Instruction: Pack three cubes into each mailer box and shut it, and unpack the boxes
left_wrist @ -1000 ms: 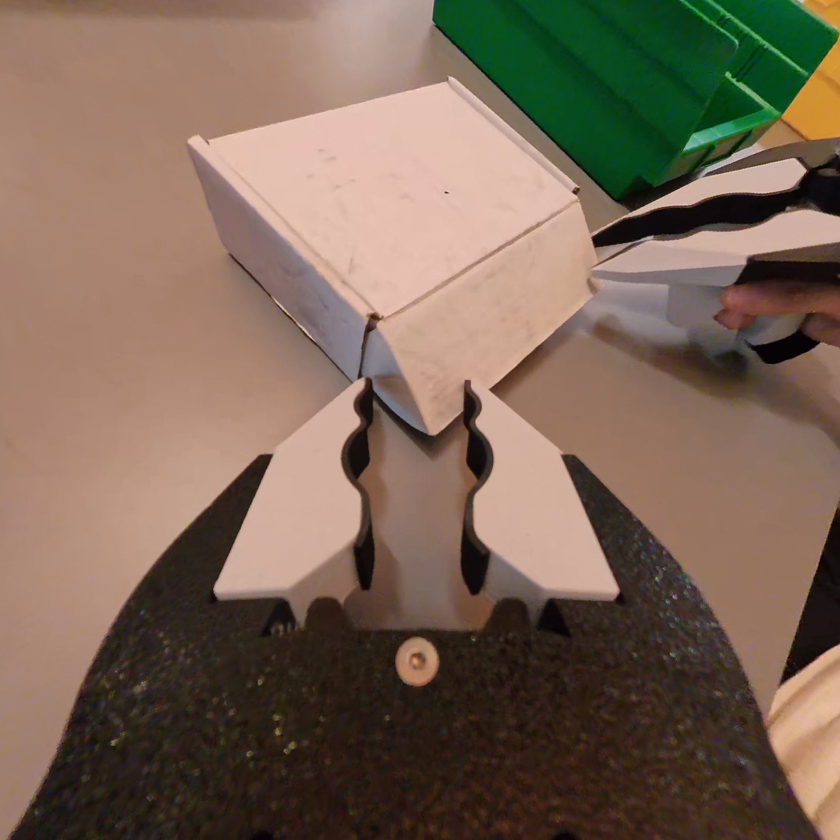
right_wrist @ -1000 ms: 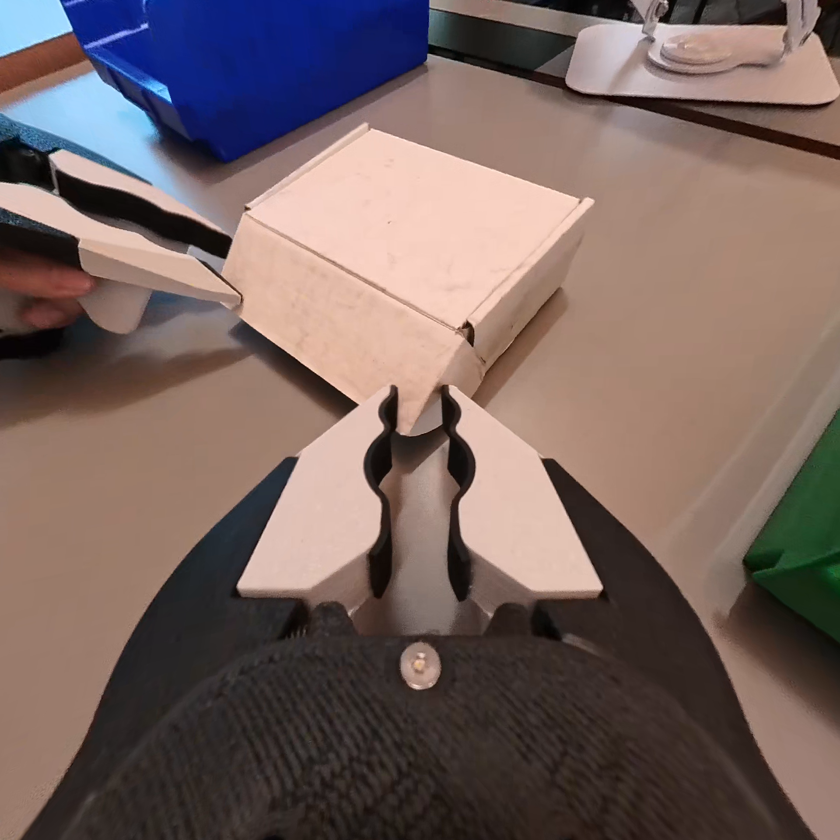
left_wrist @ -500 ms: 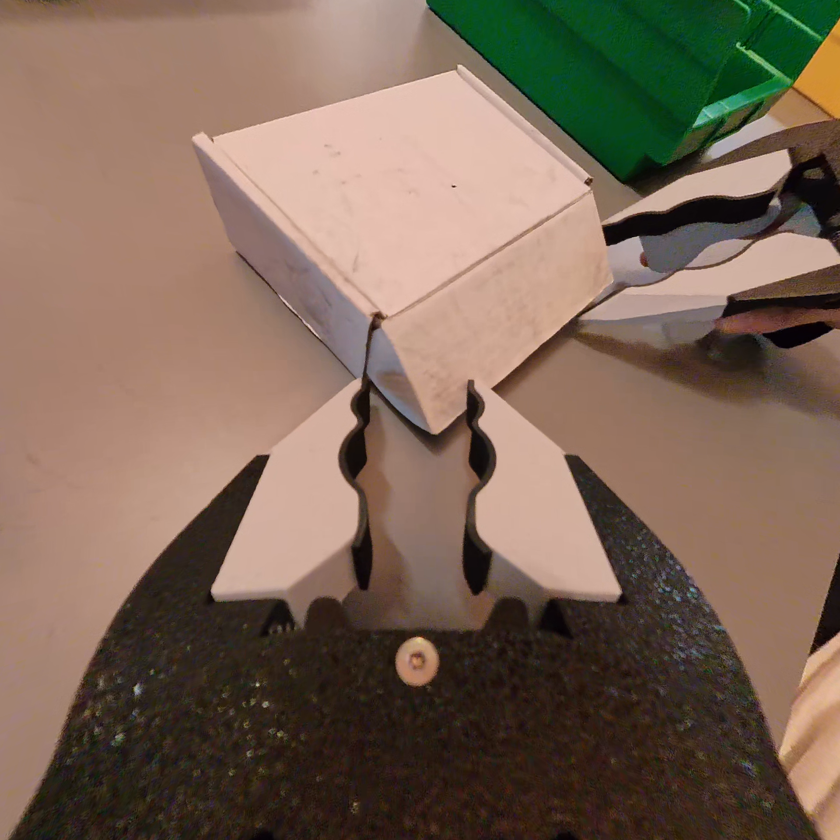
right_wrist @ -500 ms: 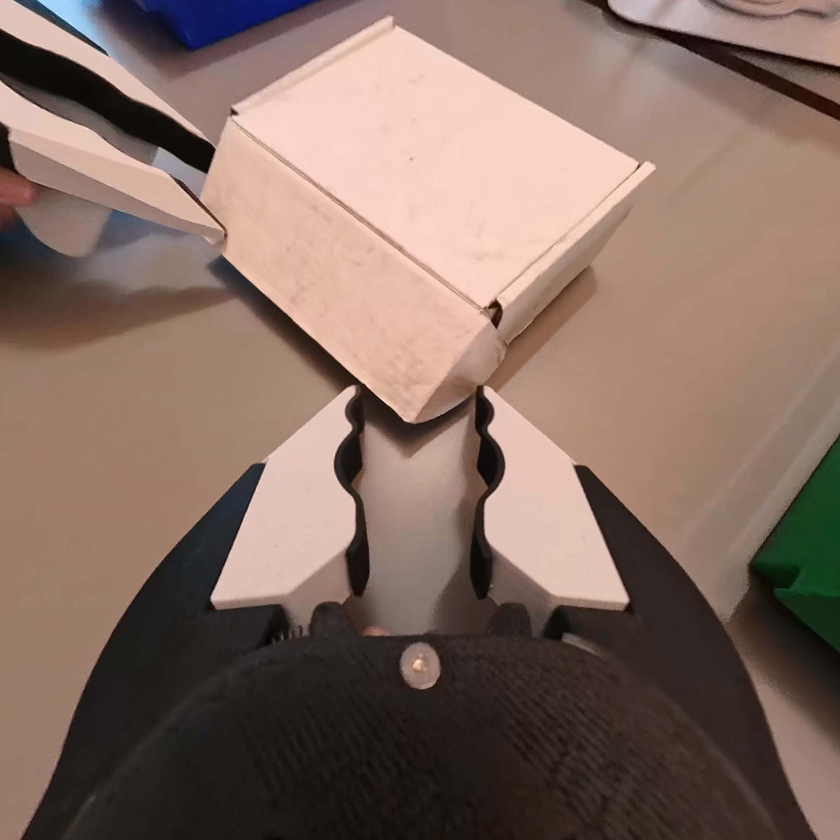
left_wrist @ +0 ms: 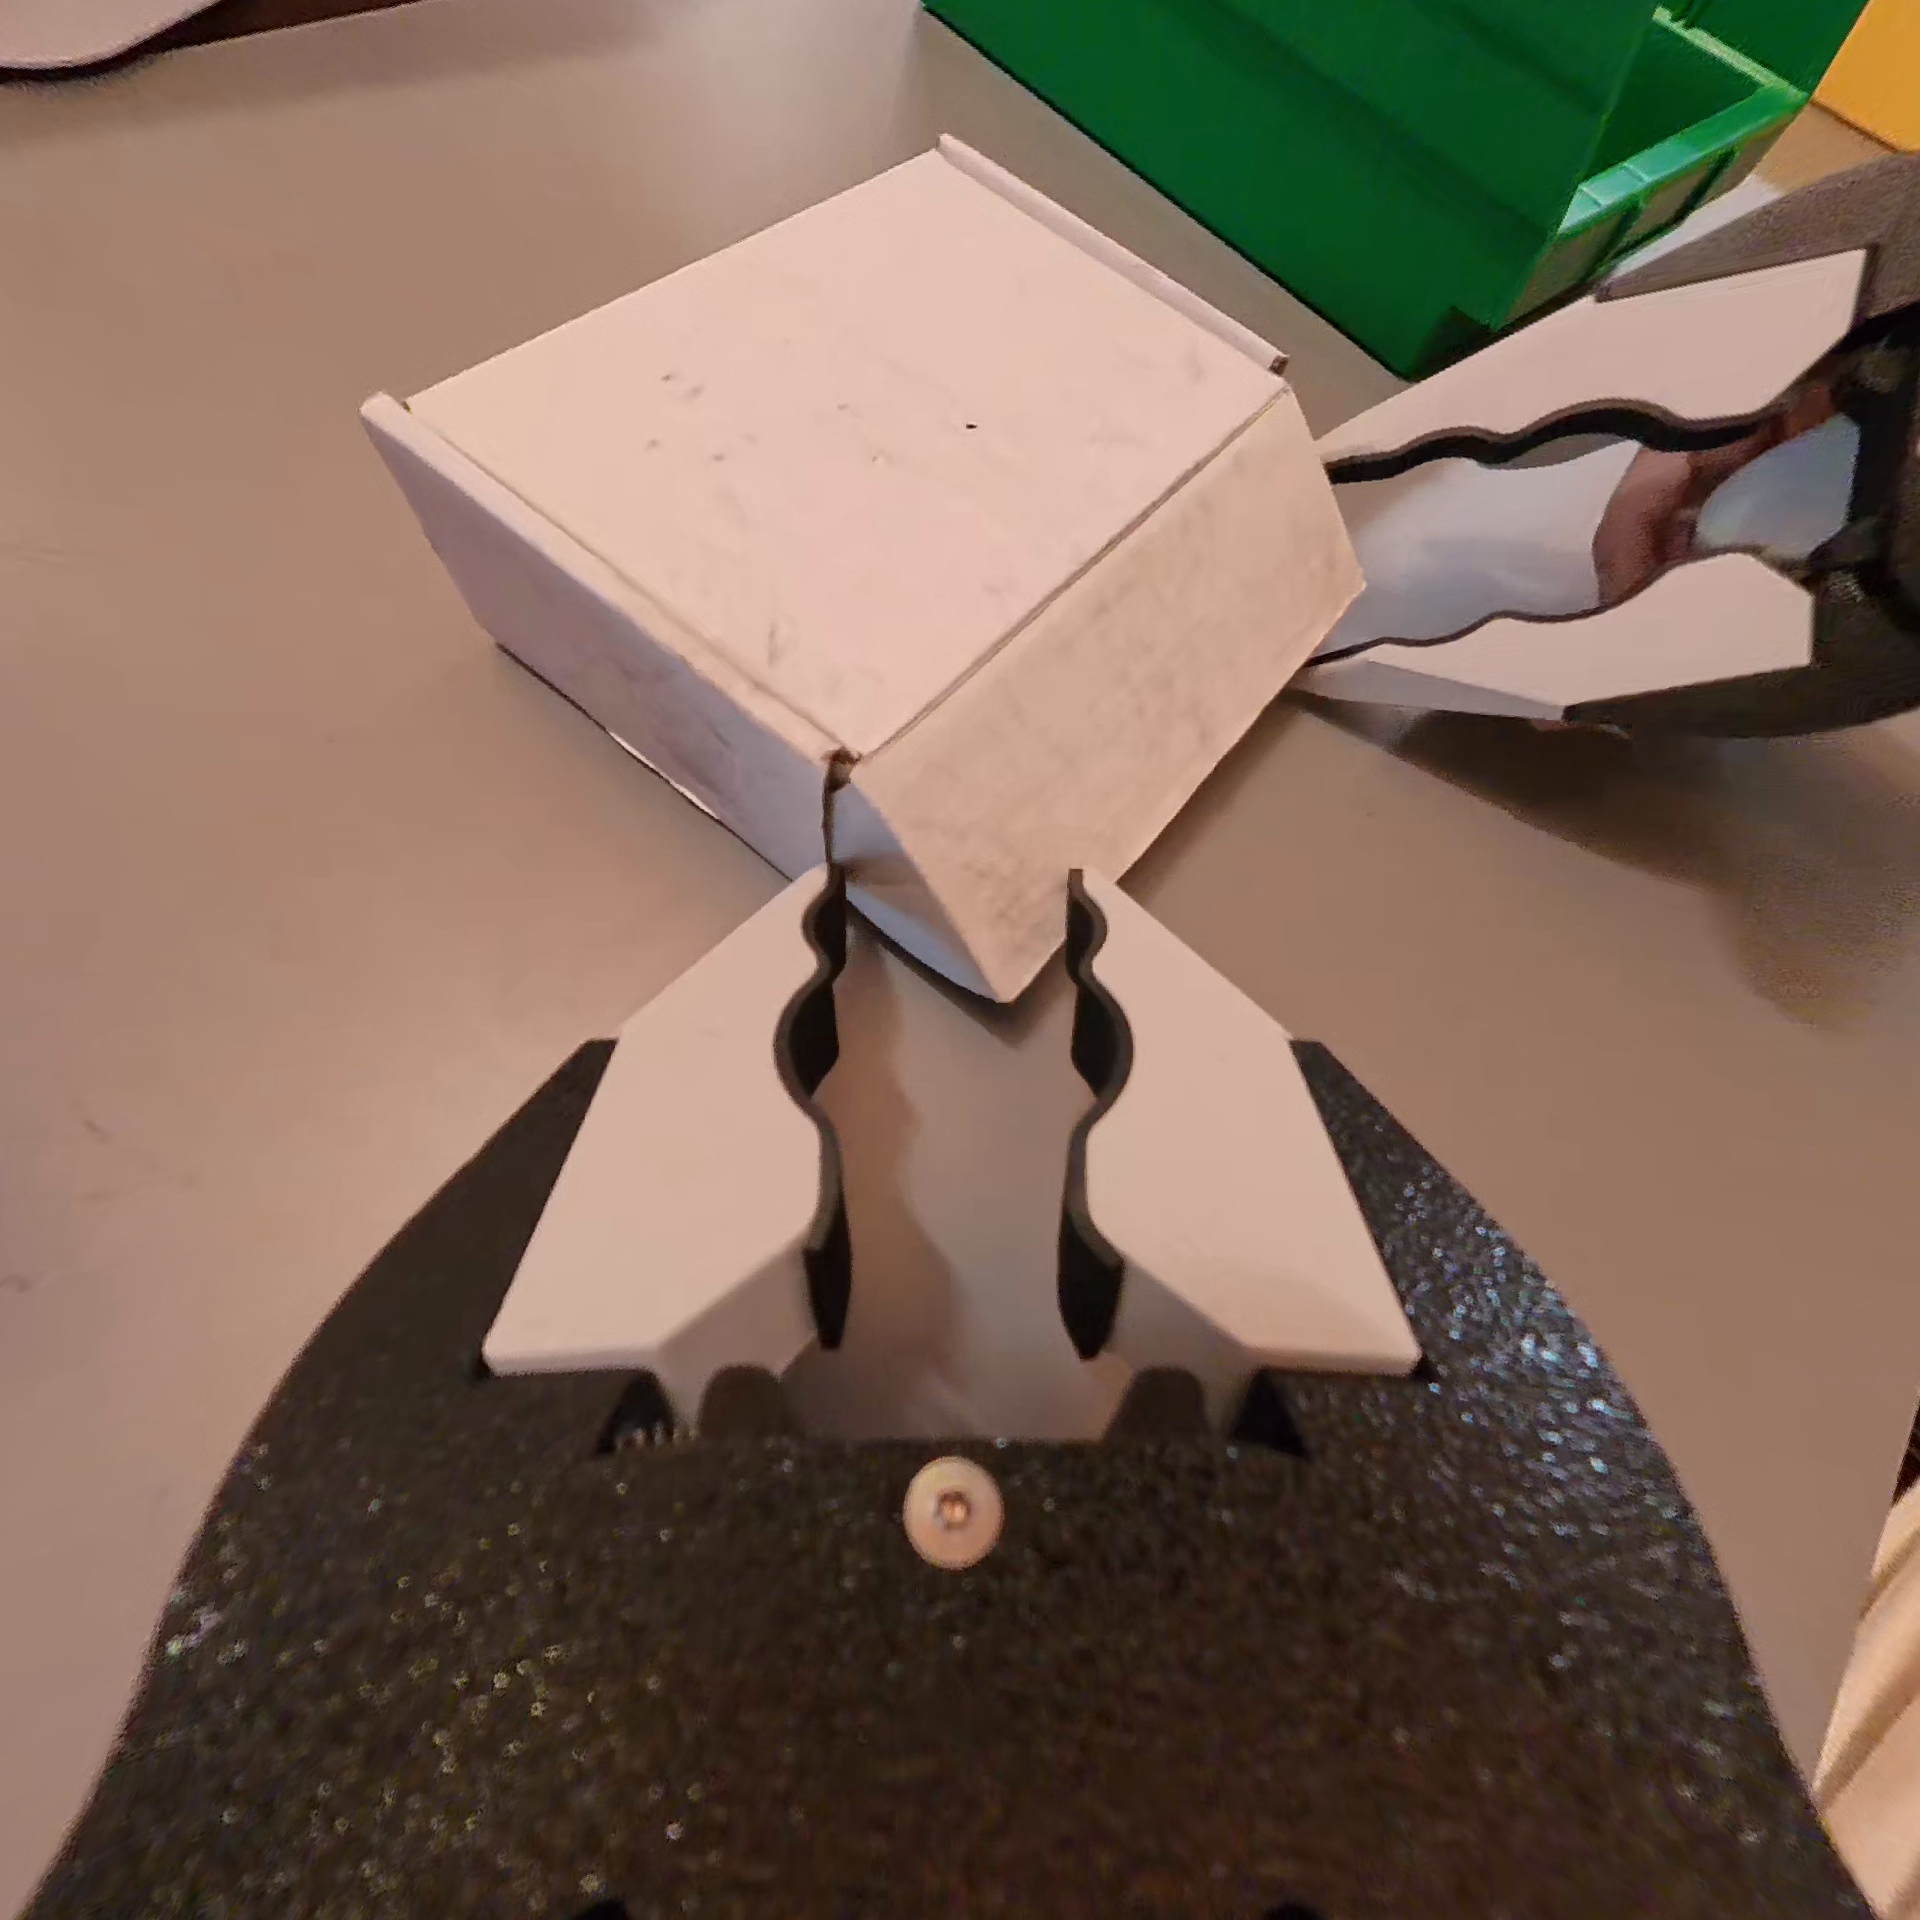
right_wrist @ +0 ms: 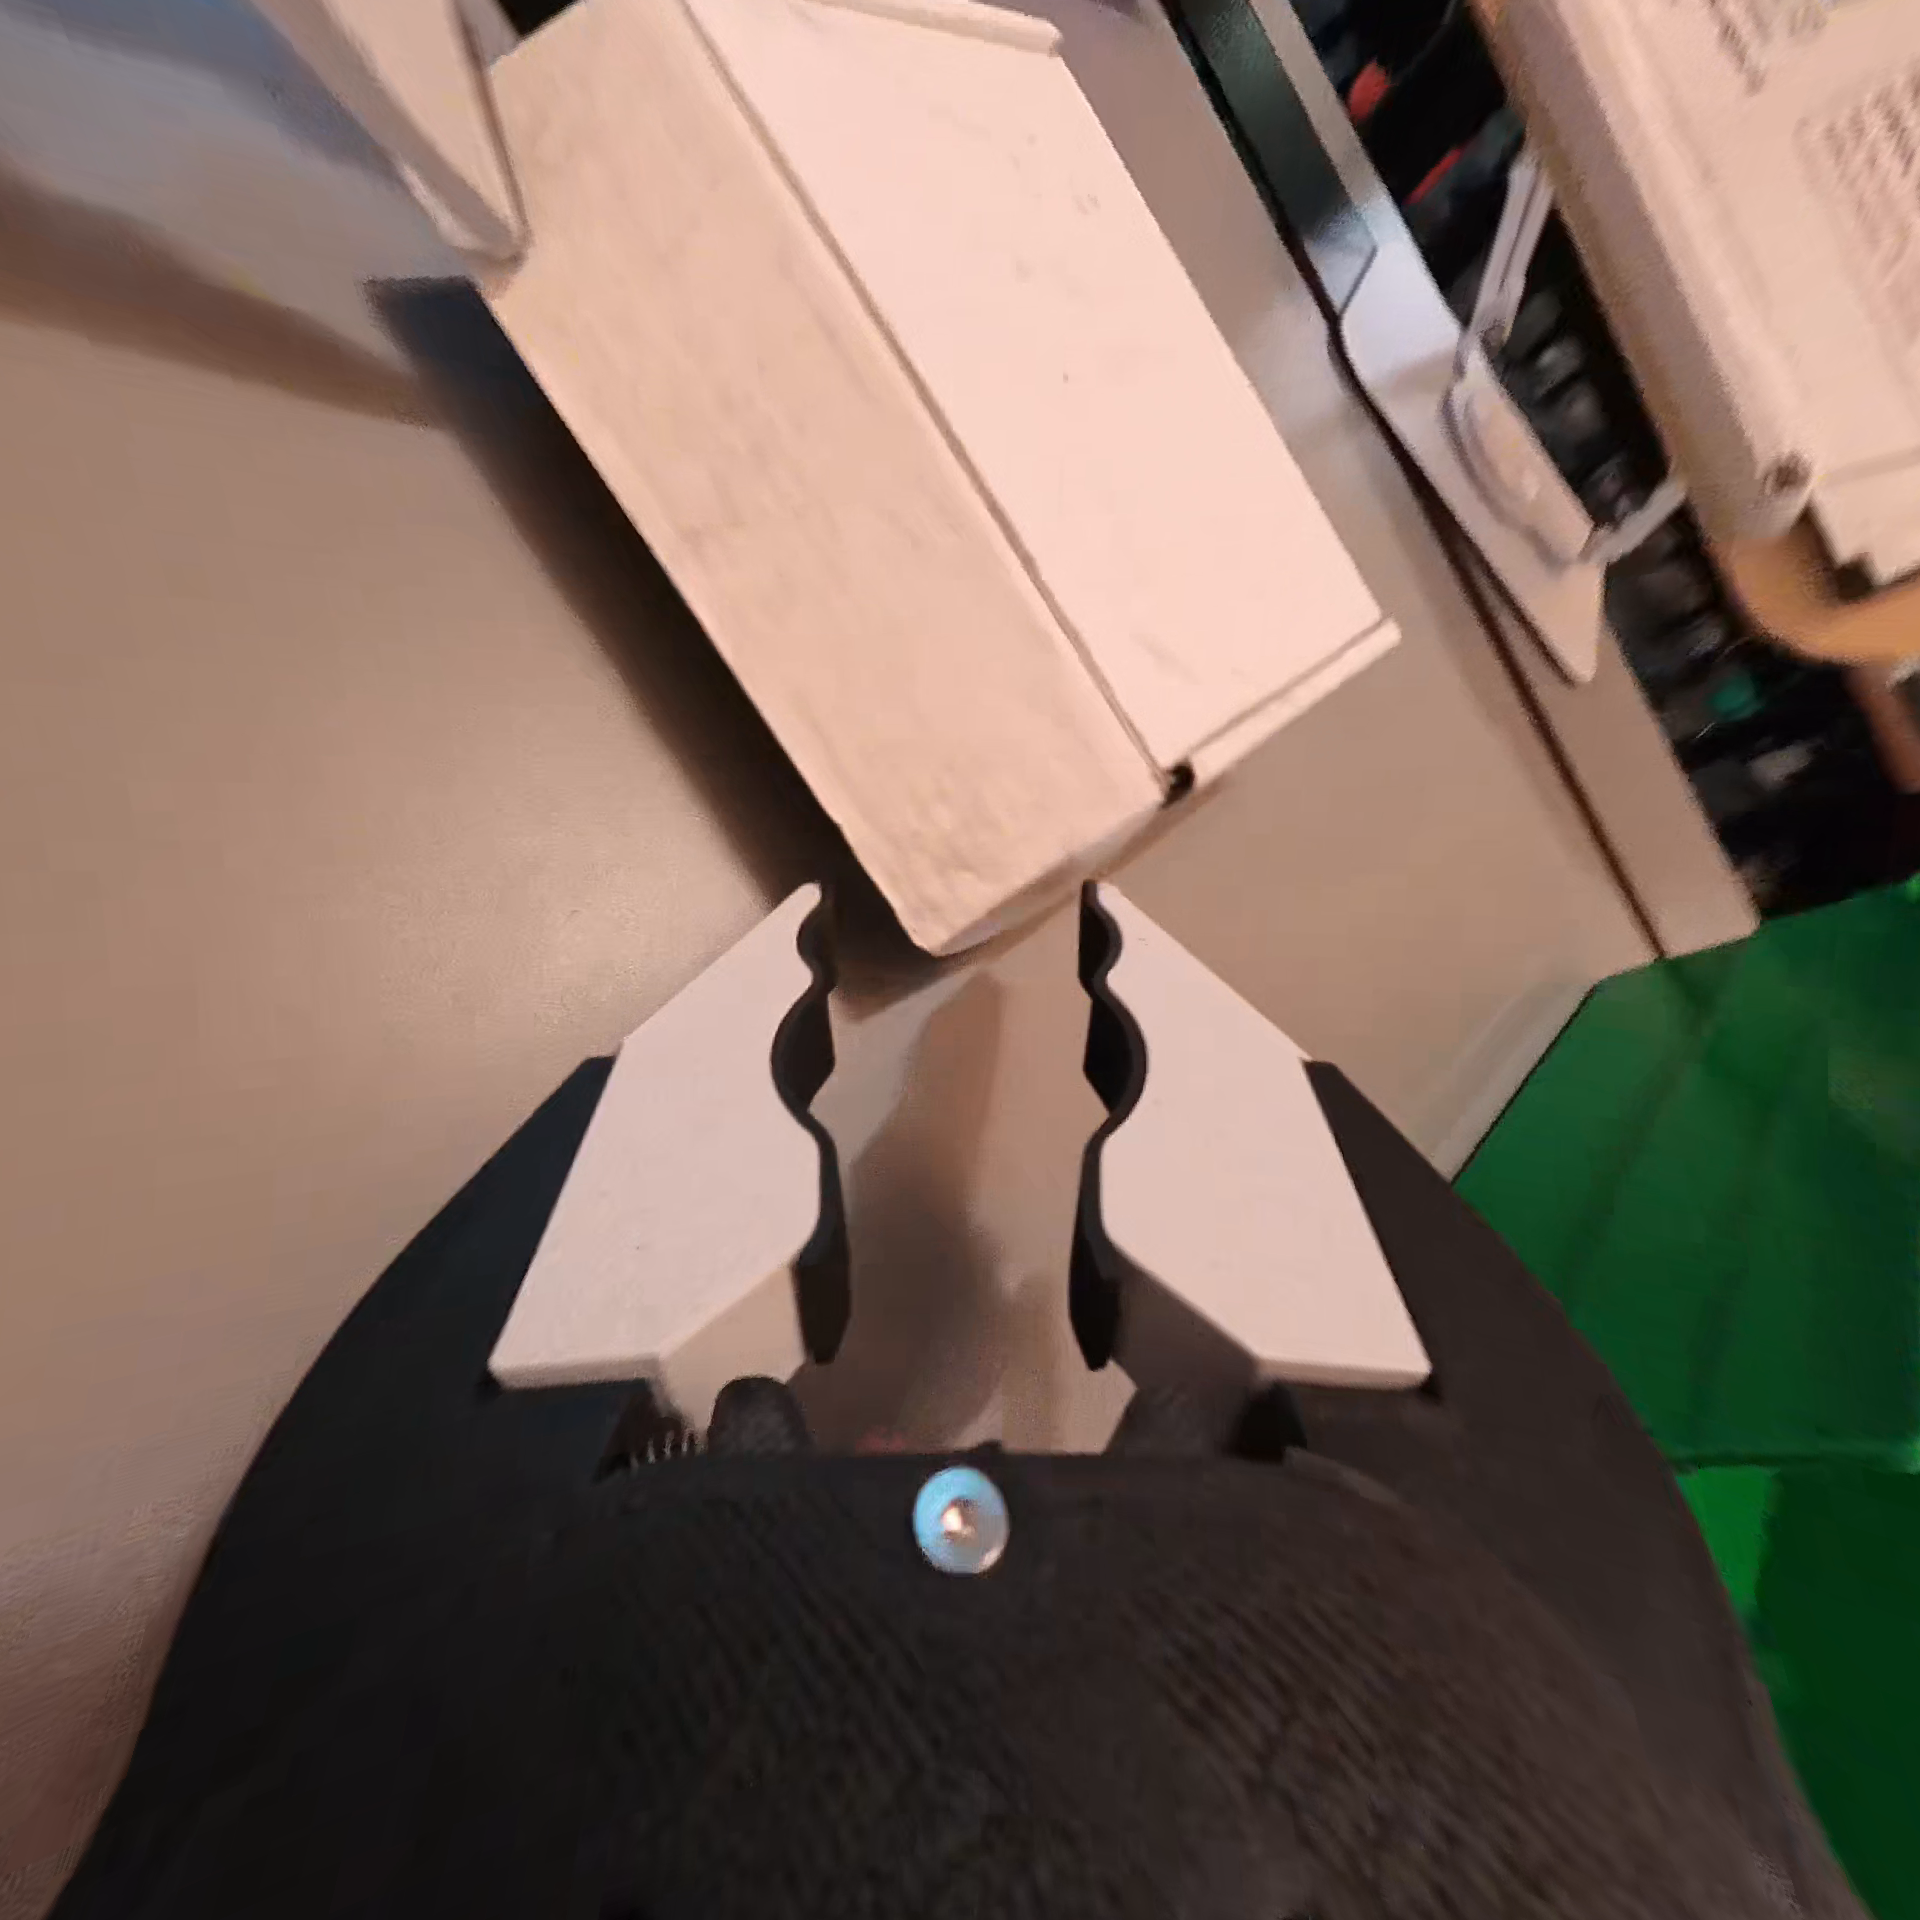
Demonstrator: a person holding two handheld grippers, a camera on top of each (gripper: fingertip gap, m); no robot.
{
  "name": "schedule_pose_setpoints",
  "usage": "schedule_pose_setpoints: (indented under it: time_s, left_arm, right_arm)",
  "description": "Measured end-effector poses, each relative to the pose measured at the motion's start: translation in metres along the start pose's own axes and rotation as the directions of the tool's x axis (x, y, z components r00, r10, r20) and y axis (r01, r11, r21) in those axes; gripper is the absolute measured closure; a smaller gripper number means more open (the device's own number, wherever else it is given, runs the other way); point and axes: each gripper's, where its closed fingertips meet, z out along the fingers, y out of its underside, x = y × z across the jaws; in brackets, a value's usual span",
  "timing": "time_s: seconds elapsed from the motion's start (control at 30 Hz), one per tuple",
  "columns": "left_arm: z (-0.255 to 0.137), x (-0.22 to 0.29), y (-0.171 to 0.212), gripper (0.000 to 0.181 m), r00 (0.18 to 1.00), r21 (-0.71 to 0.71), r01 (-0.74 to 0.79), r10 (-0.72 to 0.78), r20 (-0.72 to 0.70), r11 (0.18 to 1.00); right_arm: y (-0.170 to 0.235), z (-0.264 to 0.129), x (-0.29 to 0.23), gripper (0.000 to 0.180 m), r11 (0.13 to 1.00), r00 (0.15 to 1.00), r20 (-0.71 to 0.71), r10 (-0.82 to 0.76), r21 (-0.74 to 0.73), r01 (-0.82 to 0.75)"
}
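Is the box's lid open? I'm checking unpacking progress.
No, in the left wrist view the box has its lid flat and its front flap folded down.

The box point(left_wrist: 852, 540) is made of white matt cardboard, scuffed and marked with grey smudges, its front flap faintly ribbed. The table point(left_wrist: 260, 935) is finished in a smooth grey-beige laminate with a dull sheen. The left gripper point(left_wrist: 951, 904) is built of matt grey plastic fingers lined with black wavy rubber-like pads, mounted on a rough, speckled black body fixed by a shiny metal screw. The right gripper point(right_wrist: 951, 914) is formed alike, its black body finely ridged. The bin point(left_wrist: 1403, 145) is moulded in glossy green plastic.
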Motion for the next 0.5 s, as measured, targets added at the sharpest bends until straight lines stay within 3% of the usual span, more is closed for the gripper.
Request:
schedule_pose_setpoints:
  time_s: [0.03, 0.23, 0.5]
  left_arm:
    - [0.000, 0.000, 0.000, 0.141, 1.000, -0.001, -0.001, 0.001, 0.002, 1.000]
    - [0.001, -0.001, -0.001, 0.142, 1.000, 0.009, 0.006, -0.006, 0.002, 1.000]
    - [-0.003, -0.002, -0.002, 0.142, 0.999, 0.016, 0.050, -0.050, -0.022, 0.999]
  right_arm:
    - [-0.002, 0.001, 0.000, 0.137, 0.999, 0.999, -0.025, -0.046, 0.001, 0.046]
    - [0.003, 0.007, 0.009, 0.152, 0.993, 0.986, -0.127, -0.110, -0.055, 0.104]
    - [-0.003, -0.002, -0.001, 0.158, 0.982, 0.981, -0.047, 0.188, 0.001, -0.189]
